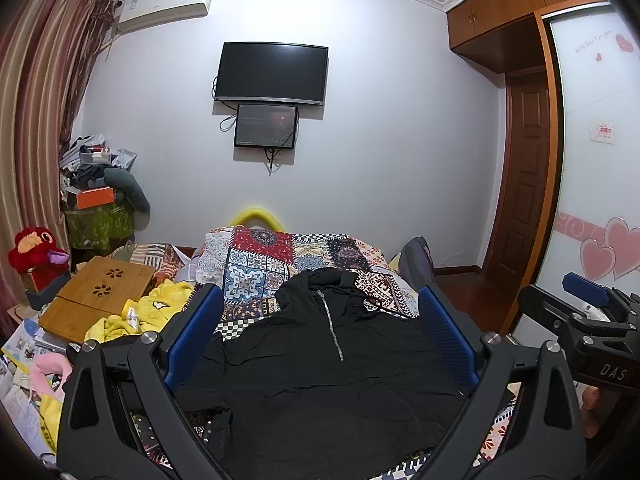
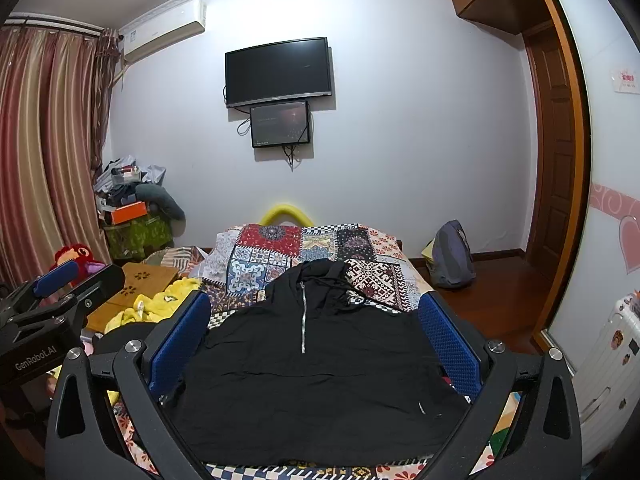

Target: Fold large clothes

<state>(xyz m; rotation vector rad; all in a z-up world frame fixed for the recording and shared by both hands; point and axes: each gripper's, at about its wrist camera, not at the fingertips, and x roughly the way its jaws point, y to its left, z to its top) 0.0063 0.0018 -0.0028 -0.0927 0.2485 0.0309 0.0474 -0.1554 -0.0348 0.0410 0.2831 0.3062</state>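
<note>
Both tongs gape wide and empty: the left gripper [image 1: 320, 332] and the right gripper [image 2: 316, 332] hover over a black hooded garment [image 2: 312, 376]. It lies flat on the patchwork bedspread [image 2: 276, 256] (zipper [image 2: 303, 320] pointing to 12 o'clock), with a yellow garment [image 1: 136, 312] at 10 o'clock.
</note>
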